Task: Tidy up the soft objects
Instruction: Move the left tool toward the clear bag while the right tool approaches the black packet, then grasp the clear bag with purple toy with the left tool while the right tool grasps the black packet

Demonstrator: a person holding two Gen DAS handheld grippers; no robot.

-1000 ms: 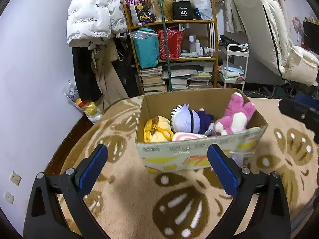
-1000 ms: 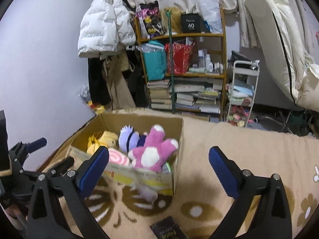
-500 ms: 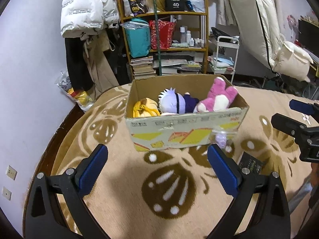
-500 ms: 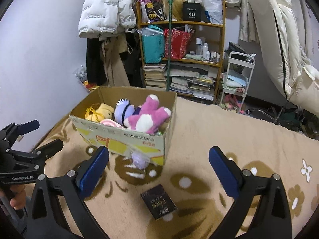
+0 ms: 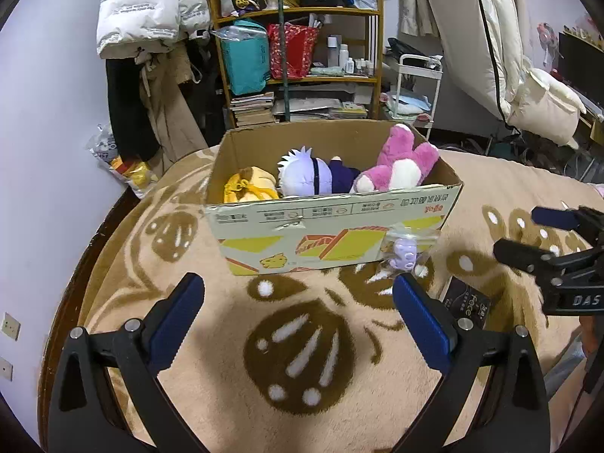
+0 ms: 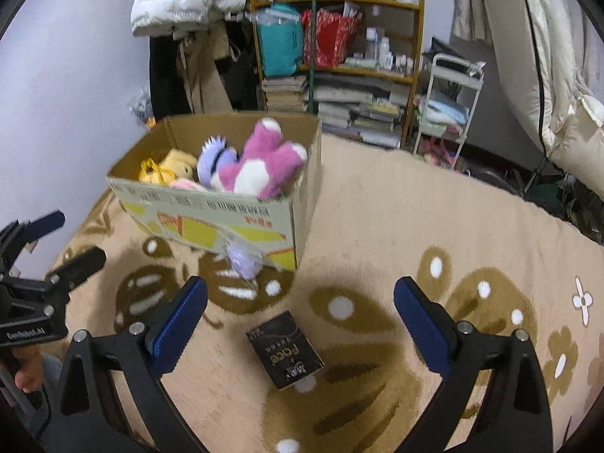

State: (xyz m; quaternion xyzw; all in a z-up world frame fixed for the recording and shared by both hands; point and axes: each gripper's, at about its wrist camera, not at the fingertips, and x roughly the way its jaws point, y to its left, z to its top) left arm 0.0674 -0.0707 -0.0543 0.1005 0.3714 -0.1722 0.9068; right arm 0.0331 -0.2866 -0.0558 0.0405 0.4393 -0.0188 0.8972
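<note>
Where cardboard box (image 5: 332, 226) sits, plush toys (image 5: 400, 162) inside

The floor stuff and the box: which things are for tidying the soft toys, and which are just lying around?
For the job:
- brown cardboard box
- pink and white plush toy inside it
- white-haired plush doll inside it
- yellow plush toy inside it
- small purple plush in a clear bag, on the rug

Just lying about:
- black booklet
- white puffer jacket
- wooden shelf

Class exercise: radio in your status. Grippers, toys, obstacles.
Left gripper open, empty. Right gripper empty, jaws closing slightly. Bagged purple toy on rug against box. Black packet lies below right gripper.
</note>
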